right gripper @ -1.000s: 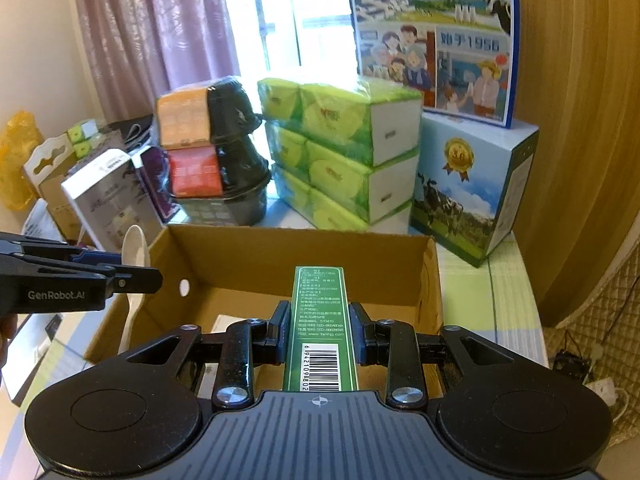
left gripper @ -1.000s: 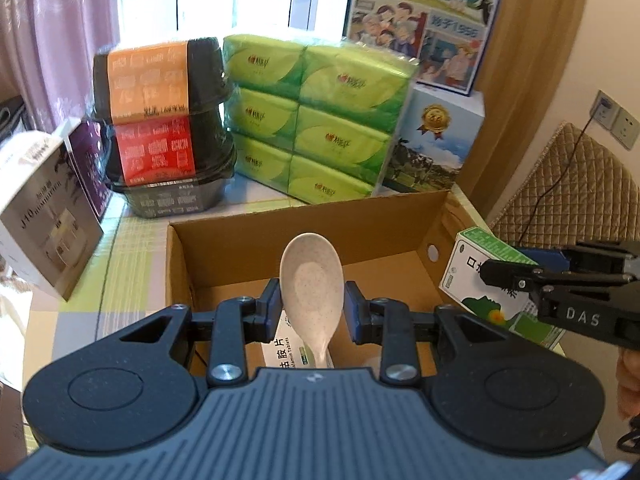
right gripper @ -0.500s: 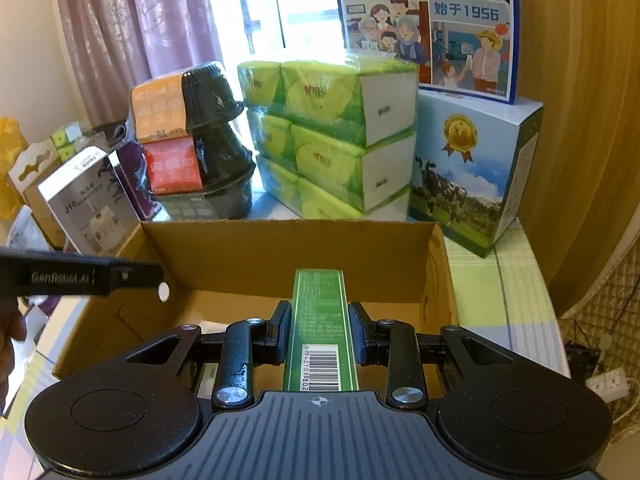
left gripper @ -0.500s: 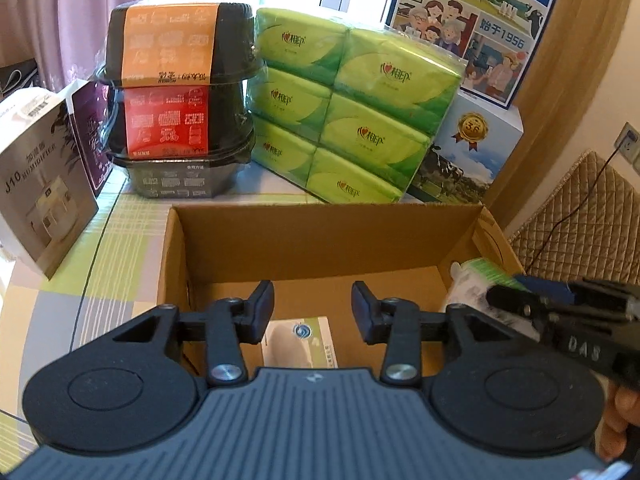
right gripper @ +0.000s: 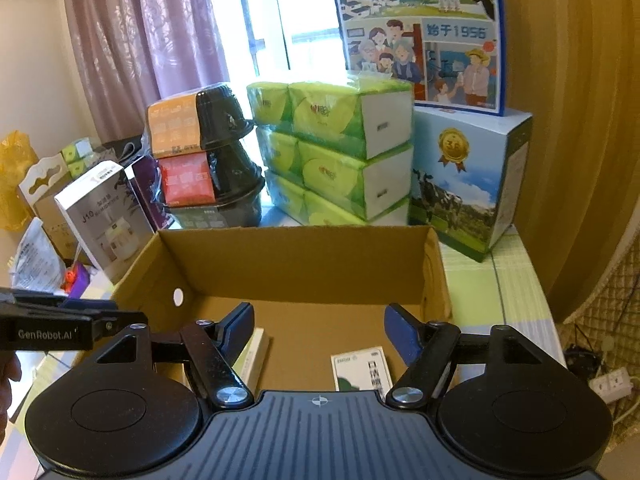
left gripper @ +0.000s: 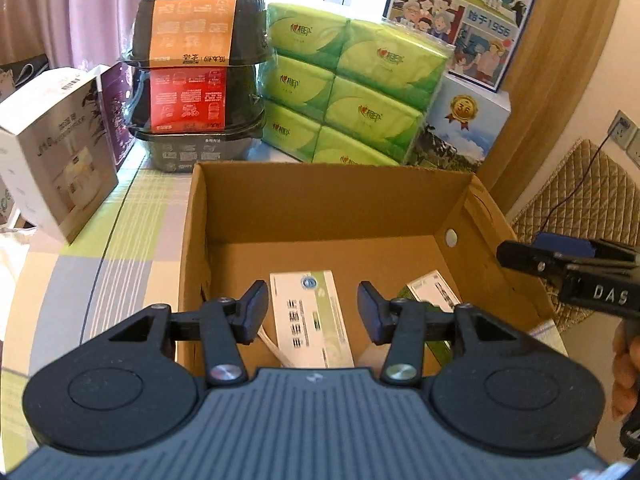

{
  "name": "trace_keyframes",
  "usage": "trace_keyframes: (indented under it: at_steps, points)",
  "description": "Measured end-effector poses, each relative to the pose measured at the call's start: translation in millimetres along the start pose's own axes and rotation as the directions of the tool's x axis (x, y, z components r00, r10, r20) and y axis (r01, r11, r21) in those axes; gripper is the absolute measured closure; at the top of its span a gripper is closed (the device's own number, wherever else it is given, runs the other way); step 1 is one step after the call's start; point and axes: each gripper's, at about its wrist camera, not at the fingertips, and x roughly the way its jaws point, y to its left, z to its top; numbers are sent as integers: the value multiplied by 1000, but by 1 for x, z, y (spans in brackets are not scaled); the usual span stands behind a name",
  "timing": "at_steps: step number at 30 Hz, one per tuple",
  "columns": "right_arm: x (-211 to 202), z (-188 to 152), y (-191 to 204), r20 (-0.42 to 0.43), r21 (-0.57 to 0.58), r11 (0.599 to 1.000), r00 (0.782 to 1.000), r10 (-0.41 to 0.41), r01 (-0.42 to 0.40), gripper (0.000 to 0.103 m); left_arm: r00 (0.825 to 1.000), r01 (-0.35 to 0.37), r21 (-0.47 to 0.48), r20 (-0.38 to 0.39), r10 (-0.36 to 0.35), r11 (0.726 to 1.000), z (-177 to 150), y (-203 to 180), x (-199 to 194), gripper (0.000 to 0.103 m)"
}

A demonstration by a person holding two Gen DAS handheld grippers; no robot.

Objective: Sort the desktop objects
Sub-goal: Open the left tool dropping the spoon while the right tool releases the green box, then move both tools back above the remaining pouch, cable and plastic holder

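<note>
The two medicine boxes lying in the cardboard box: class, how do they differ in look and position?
The white medicine box is mostly white with a round blue logo; the green medicine box has green panels. The white one lies centre-left, the green one nearer the right wall of the cardboard box. Both lie flat on its floor.

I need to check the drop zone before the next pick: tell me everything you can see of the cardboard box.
The cardboard box is plain brown corrugated card, open-topped, upright on the checked tablecloth in front of the tissue packs. Each side wall shows a small round hole. On its floor lie a white-and-green carton, a green-and-white carton and a pale handle end. Both grippers' fingers are open above it, touching nothing.
</note>
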Motion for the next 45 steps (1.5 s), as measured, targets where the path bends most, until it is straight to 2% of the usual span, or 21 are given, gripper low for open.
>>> trace_keyframes:
  at_steps: [7, 14, 18, 25, 29, 33, 45]
  points:
    - [-56, -27, 12, 13, -10, 1000, 1000, -2, 2, 21, 999, 11, -12, 30, -10, 1000, -35, -10, -51, 35]
    - [-109, -70, 23, -38, -3, 1000, 999, -27, 27, 2, 997, -14, -10, 72, 15, 1000, -77, -22, -108, 14]
    - [-140, -101, 26, -67, 42, 999, 997, -29, 32, 2, 995, -28, -23, 90, 30, 999, -108, -30, -133, 2]
    - [-178, -153, 38, -103, 33, 998, 993, -57, 60, 2, 992, -86, -37, 94, 89, 996, -159, -47, -162, 2]
    - [-193, -176, 41, -116, 32, 997, 991, -62, 66, 2, 990, -87, -69, 103, 94, 994, -186, -55, -178, 2]
    - [-202, -194, 40, -125, 34, 996, 989, -81, 85, 2, 994, -84, -118, 58, 91, 989, -207, -55, -182, 2]
    - [-210, -214, 28, -151, 75, 993, 985, -82, 95, 2, 994, -104, -124, 10, 106, 987, -237, -56, -184, 2]
